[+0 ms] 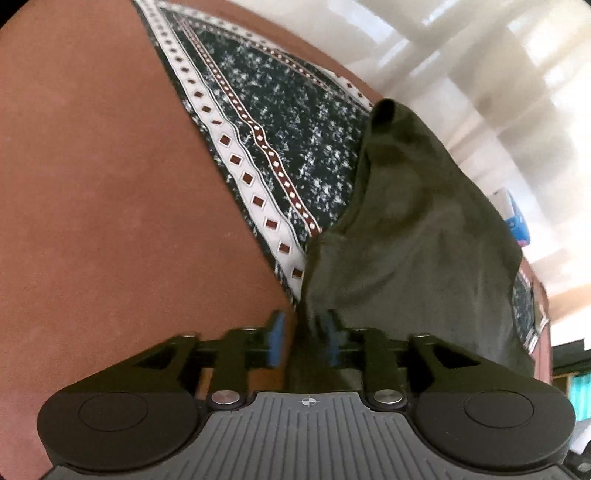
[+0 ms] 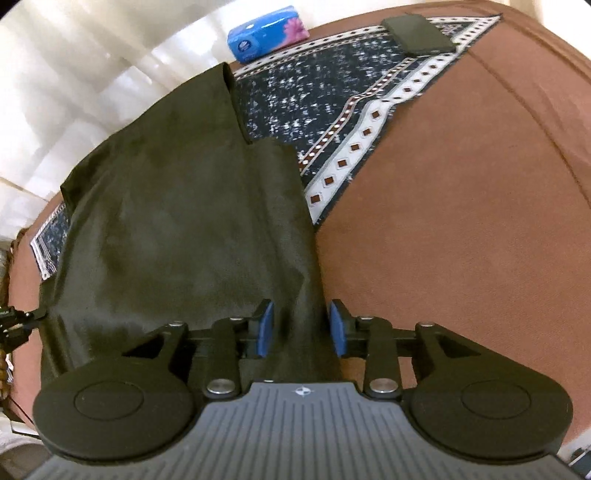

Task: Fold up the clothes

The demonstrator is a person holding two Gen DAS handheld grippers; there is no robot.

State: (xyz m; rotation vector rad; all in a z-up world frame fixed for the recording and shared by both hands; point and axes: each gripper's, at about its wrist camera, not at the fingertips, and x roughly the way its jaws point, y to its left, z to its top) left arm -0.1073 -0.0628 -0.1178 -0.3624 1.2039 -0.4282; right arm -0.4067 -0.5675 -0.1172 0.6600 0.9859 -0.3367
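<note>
A dark olive garment (image 2: 184, 221) lies over a patterned dark mat with a white border (image 2: 332, 85) on a brown surface (image 2: 461, 221). In the right wrist view my right gripper (image 2: 301, 328) is open, its blue pads (image 2: 337, 330) on either side of the garment's near edge, not pressing it. In the left wrist view my left gripper (image 1: 304, 341) is open with the same garment (image 1: 406, 240) rising up between its blue pads (image 1: 275, 339); the image is blurred there. A second, folded dark piece (image 2: 417, 35) lies at the mat's far corner.
A blue tissue pack (image 2: 266, 31) lies beyond the mat's far edge, and shows at the right in the left wrist view (image 1: 515, 218). White curtains (image 2: 74, 74) hang behind. Brown surface (image 1: 92, 203) spreads left of the mat (image 1: 280, 122).
</note>
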